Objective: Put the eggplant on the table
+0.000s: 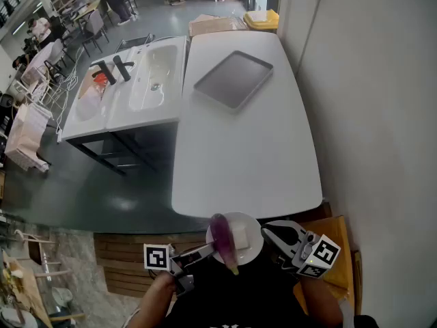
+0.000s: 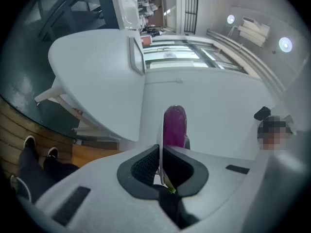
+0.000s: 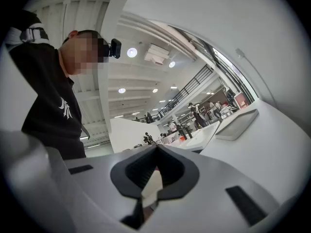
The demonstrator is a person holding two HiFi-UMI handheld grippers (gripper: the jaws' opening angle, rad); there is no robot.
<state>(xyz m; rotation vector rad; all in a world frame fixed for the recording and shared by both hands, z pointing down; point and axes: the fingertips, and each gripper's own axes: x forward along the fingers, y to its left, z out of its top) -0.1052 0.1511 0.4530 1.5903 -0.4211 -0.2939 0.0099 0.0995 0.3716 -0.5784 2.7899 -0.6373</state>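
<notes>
One long white table [image 1: 246, 149] fills most of the head view. A white sink unit [image 1: 140, 80] stands against its left side, and a grey tray [image 1: 233, 79] lies on its far part. Just off the table's near edge, a round white plate [image 1: 254, 250] is held up in front of the person. The eggplant [image 1: 220, 234], purple with a green stem end, lies on that plate beside a small white block [image 1: 241, 238]. The left tongs [image 1: 210, 250] are clamped on the plate's left rim, which shows as a thin white edge between the pads in the left gripper view. The right tongs [image 1: 268, 232] are closed with nothing in them, just beside the plate's right rim.
</notes>
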